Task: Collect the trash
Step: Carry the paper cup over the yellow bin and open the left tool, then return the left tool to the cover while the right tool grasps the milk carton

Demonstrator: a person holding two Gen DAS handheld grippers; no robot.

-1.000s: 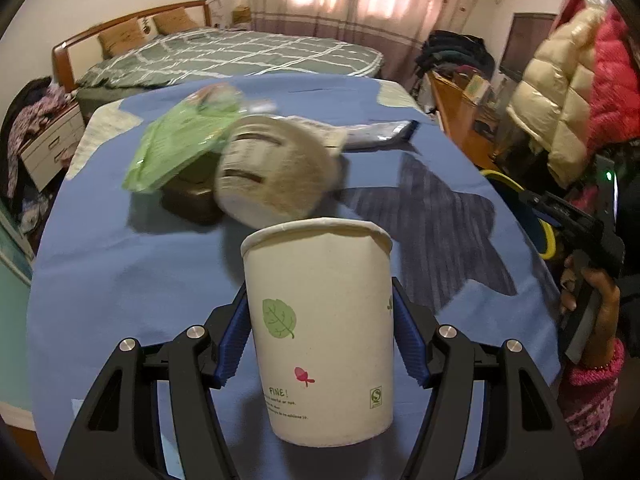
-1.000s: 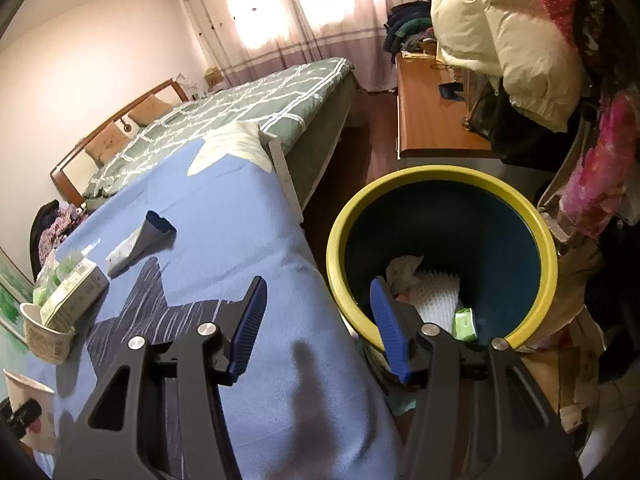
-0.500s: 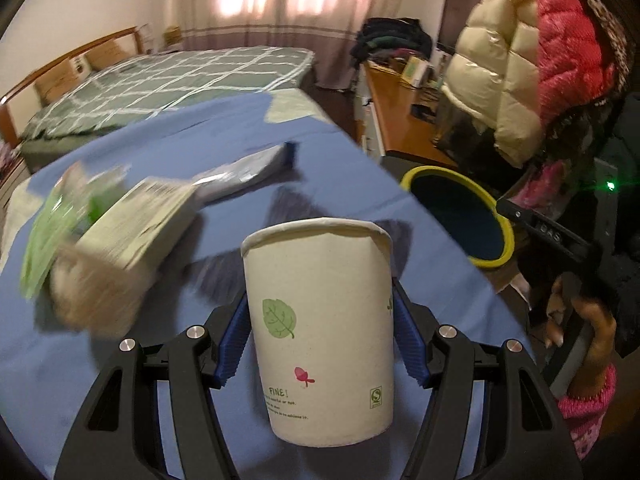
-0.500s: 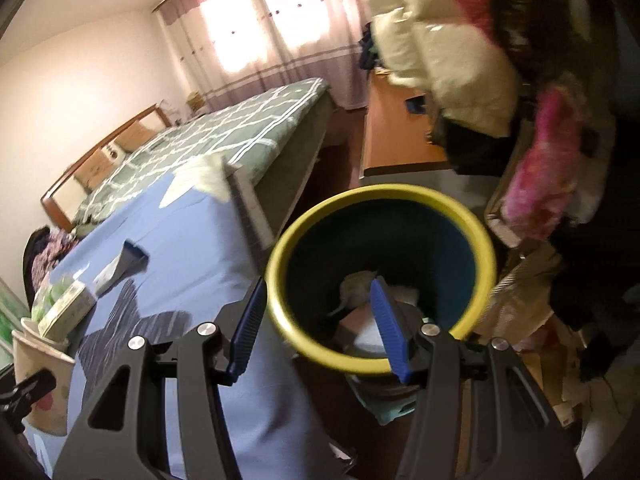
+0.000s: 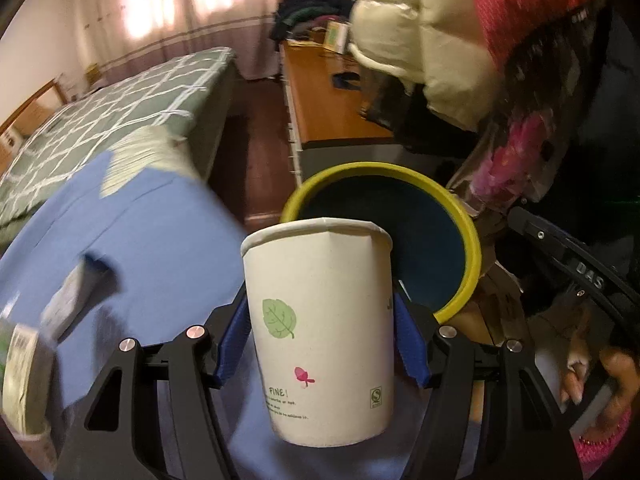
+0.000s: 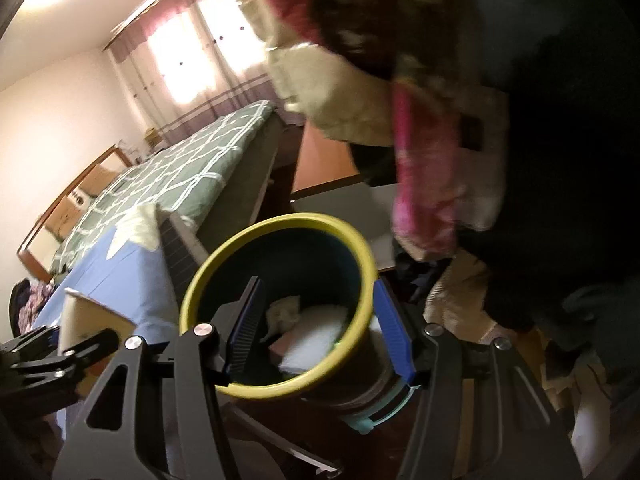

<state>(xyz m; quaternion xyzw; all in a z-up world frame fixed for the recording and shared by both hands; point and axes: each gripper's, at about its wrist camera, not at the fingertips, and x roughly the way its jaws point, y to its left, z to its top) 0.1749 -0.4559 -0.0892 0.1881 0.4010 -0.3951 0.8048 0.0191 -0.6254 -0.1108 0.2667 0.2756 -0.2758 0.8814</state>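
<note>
My left gripper is shut on a white paper cup with a green leaf print, held upright by the blue pads on its sides. Just behind the cup stands the trash bin, dark inside with a yellow rim, past the table's edge. My right gripper hangs open over the bin with nothing between its fingers. Crumpled white paper and a white pad lie inside. The cup shows at the left of the right wrist view.
The blue tablecloth still bears a small carton and a wrapper at the left, blurred. A bed with a green checked cover, a wooden desk and hanging padded jackets surround the bin. A hand holds the right gripper's handle.
My left gripper has swung right with the cup, from over the table's trash to the bin's edge. My right gripper has shifted so that the bin lies between its fingers.
</note>
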